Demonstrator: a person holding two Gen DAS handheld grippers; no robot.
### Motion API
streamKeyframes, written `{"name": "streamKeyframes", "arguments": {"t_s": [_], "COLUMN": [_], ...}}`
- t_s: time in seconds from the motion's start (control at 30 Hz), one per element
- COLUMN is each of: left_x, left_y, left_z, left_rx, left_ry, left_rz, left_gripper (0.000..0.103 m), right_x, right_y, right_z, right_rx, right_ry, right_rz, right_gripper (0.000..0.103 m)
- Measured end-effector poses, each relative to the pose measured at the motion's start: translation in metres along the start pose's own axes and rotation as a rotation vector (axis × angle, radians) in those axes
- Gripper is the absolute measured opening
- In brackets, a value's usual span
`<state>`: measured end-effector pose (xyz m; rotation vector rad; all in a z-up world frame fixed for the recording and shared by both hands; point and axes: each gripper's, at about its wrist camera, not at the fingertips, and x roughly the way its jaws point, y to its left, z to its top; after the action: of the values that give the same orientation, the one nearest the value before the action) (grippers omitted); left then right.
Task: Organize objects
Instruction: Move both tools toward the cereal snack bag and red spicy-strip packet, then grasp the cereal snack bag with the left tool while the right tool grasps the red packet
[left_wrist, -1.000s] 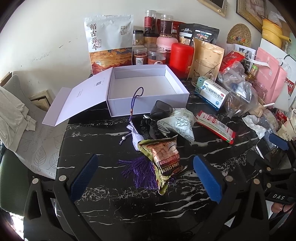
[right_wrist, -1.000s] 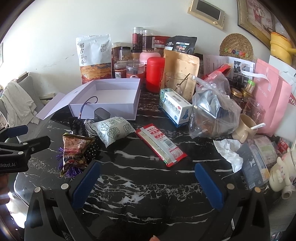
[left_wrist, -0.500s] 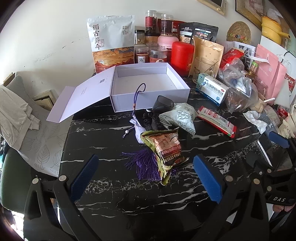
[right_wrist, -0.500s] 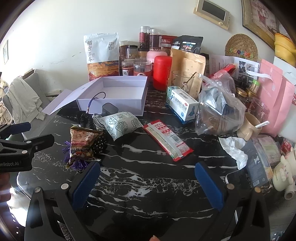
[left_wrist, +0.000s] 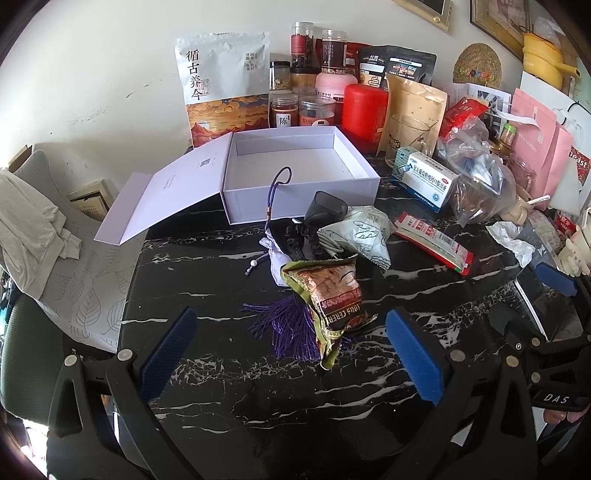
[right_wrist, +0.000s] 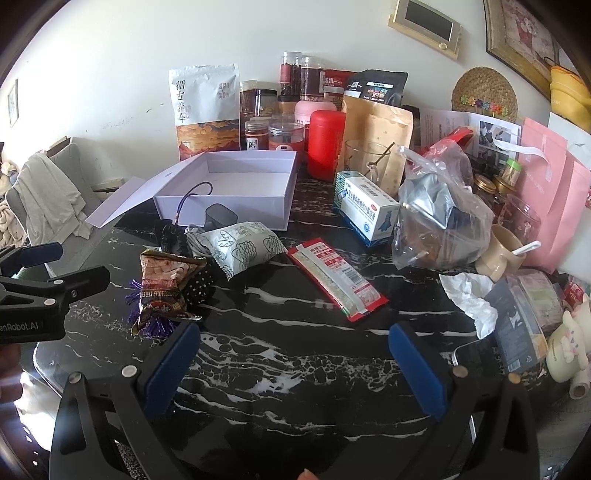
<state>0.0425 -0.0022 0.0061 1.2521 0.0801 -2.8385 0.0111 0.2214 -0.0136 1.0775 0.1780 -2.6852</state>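
Note:
An open white box (left_wrist: 299, 173) (right_wrist: 236, 188) with its lid folded out to the left sits at the back of the black marble table (left_wrist: 221, 369). In front of it lie a brown snack packet (left_wrist: 332, 295) (right_wrist: 164, 284) on a purple tassel (left_wrist: 288, 325), a pale green patterned pouch (left_wrist: 362, 232) (right_wrist: 243, 247), a dark grey charger (left_wrist: 325, 210), a small white pouch (left_wrist: 275, 254) and a red sachet strip (left_wrist: 432, 243) (right_wrist: 336, 280). A purple cord (left_wrist: 279, 192) hangs over the box front. My left gripper (left_wrist: 291, 354) is open just short of the snack packet. My right gripper (right_wrist: 291, 362) is open over bare table, nothing between its fingers.
Jars, a red canister (left_wrist: 364, 114), a large white bag (left_wrist: 221, 81) and pouches line the wall. A medicine carton (right_wrist: 365, 210), a clear plastic bag (right_wrist: 439, 214), pink paper bags (right_wrist: 546, 192), a cup, crumpled tissue (right_wrist: 469, 295) and a phone crowd the right. A cloth-draped chair (left_wrist: 33, 221) stands left.
Both grippers have drawn back and risen a little, so the table objects sit slightly further away in each view. Nothing on the table has moved; both grippers stay open.

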Motion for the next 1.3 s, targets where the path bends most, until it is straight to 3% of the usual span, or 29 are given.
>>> {"name": "streamKeyframes", "arguments": {"t_s": [0.87, 1.3], "left_x": [0.045, 0.099], "left_y": [-0.013, -0.028], "left_z": [0.008, -0.002], "left_rx": [-0.033, -0.053], "left_ry": [0.051, 0.118], "left_rz": [0.006, -0.011], "left_gripper": [0.102, 0.095], "right_x": [0.047, 0.098], "right_y": [-0.024, -0.041], "right_z": [0.001, 0.003], "right_rx": [-0.040, -0.054], "right_ry": [0.053, 0.105], "right_rz": [0.011, 0.052], "right_gripper": [0.103, 0.102]}}
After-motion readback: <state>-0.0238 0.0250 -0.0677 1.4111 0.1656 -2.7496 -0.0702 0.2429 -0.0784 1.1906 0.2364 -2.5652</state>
